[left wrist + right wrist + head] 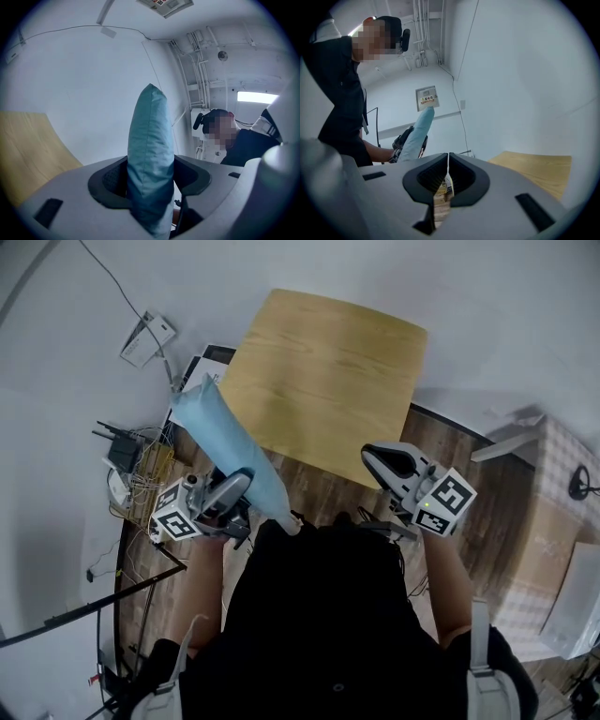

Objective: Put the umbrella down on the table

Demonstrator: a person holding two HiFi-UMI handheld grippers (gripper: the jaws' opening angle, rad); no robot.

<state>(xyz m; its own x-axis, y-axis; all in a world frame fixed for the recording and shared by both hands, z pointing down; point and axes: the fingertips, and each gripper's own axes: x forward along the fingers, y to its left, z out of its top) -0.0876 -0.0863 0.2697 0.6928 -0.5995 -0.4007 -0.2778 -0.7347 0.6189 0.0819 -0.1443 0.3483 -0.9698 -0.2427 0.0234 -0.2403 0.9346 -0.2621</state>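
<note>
Fingers (111, 182) of the left gripper (151, 174) are clamped on the umbrella (150, 136). It is folded in a light blue sleeve and gripped low on its length, so most of it stands above the grip. The right gripper (448, 157) has its fingers (432, 177) pressed together with nothing between them.

From the head view, the wooden counter (328, 371) lies ahead of the person (319, 615), who wears a dark top. Both bare forearms reach forward from the body. The left forearm sets its gripper beside the counter's near left corner. The right forearm carries its gripper at the near right corner, fingers aimed toward the wood. The umbrella slants up and away from the left gripper, its far end by the counter's left edge. It is held in the air, not lying on the counter.

Only the head view shows the plank floor (469, 456), the cardboard boxes (553, 559) at the right, the tangle of cables (141, 474) at the left and a white power strip (148, 338). The left gripper view adds white pipes (201, 61) running up the wall. The right gripper view alone takes in the other gripper and its umbrella from the side, with a small wall sign (426, 98) behind them.
</note>
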